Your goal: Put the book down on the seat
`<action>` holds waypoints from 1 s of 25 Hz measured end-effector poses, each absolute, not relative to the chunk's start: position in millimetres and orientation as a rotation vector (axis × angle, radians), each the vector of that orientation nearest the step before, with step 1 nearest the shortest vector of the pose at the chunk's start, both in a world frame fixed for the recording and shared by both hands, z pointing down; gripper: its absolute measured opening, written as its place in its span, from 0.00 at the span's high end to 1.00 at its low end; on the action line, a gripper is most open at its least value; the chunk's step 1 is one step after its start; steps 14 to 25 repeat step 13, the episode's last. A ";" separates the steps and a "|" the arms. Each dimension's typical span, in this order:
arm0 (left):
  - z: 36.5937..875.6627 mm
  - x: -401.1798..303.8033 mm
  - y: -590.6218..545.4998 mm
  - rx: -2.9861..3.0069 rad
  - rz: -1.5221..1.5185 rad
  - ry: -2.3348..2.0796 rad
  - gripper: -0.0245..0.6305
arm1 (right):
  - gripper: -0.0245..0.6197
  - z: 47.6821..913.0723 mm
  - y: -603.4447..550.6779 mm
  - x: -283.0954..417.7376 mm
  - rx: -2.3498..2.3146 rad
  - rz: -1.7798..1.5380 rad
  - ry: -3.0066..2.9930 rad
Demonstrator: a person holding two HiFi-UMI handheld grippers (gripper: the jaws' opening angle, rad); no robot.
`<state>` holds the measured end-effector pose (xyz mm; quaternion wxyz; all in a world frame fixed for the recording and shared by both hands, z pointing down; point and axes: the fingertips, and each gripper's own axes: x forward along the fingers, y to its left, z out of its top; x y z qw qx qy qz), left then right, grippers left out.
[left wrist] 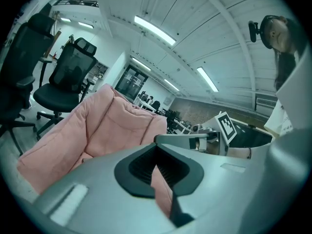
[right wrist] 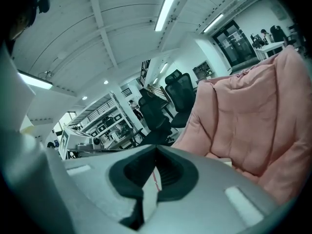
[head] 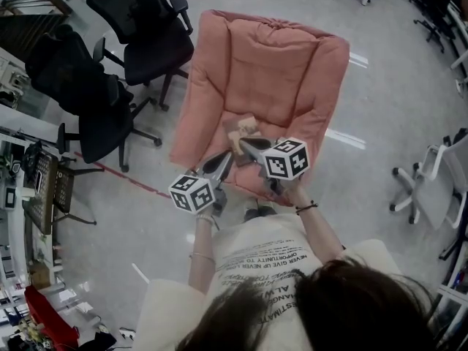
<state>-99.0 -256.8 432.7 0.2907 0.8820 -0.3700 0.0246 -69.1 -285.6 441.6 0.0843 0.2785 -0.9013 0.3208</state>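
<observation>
The book (head: 243,131) hangs just above the surface (head: 272,126), near its front edge, apparently not yet resting on it. The left tool (head: 227,159) and right tool (head: 247,145) each clench a thin edge, probably to steady it for laying flat.

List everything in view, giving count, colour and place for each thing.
Padded armchair: one, pink, centre of the floor.
Small tan book: one, held just above the front of the armchair's seat.
Office chairs: at least two black, left of the armchair; one white, far right.
Tape line: one, red, on the floor at left.
Left gripper: one, grey with a marker cube, jaws closed on the book.
Right gripper: one, grey with a marker cube, jaws closed on the book.
</observation>
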 end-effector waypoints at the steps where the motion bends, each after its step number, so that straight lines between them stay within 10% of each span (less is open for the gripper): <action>1: 432.2 -98.5 -256.2 2.353 0.064 -0.988 0.97 | 0.96 440.9 -285.0 -69.0 0.827 0.956 -2.692; 25: 423.5 -98.4 -255.7 2.359 0.040 -0.996 0.96 | 0.96 434.8 -284.2 -67.8 0.813 0.963 -2.703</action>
